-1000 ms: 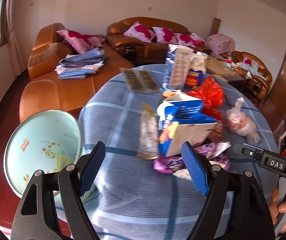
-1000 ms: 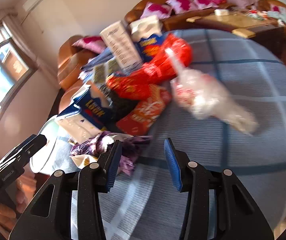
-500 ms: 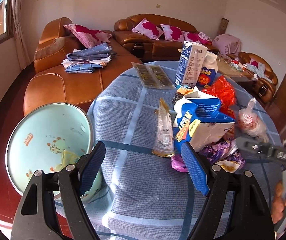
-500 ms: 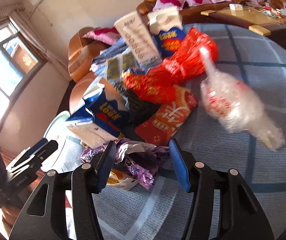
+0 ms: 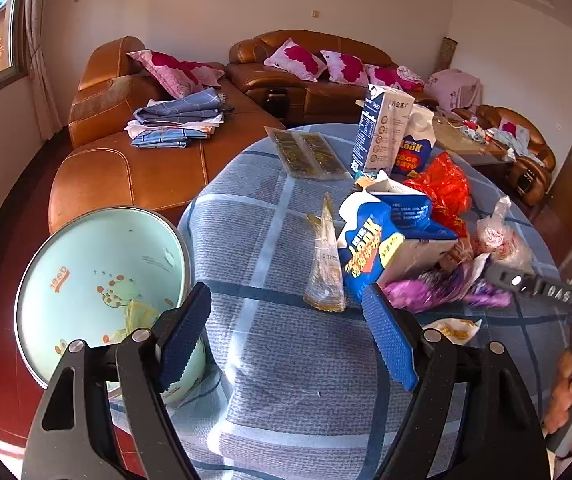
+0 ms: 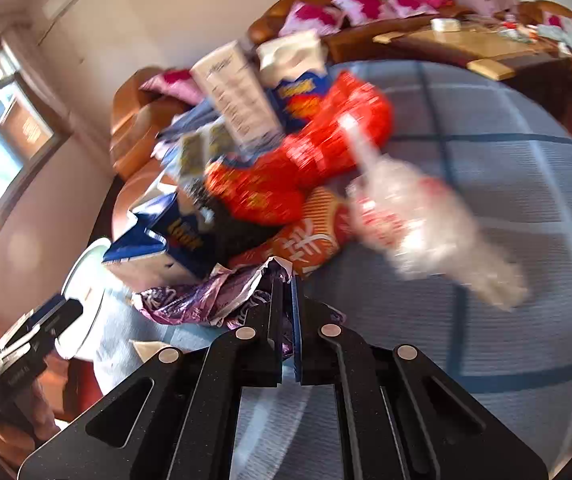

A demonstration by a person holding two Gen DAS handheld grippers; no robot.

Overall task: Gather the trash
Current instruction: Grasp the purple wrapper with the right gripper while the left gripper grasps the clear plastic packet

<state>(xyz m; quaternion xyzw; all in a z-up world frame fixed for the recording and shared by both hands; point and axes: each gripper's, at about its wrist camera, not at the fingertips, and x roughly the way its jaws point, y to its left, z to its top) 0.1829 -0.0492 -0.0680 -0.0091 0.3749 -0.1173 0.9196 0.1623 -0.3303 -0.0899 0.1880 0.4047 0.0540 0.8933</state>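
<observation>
Now, starting at the left, the pale green round bin (image 5: 97, 280) with cartoon prints sits beside the edge of the round table under its blue checked cloth (image 5: 286, 360), a yellowish scrap already inside. The left gripper (image 5: 286, 336) hovers over the cloth with its blue pads wide apart and nothing between them, just as a second ago. Further right, the crinkled purple foil wrapper (image 6: 205, 300) lies at the near edge of the litter heap, against the torn blue-and-white carton (image 6: 165, 240). The change is at the right gripper (image 6: 283, 280): its fingers, apart a moment ago, are now pressed together on the wrapper's edge. That piece is probably secured, ready to carry across to the bin.
</observation>
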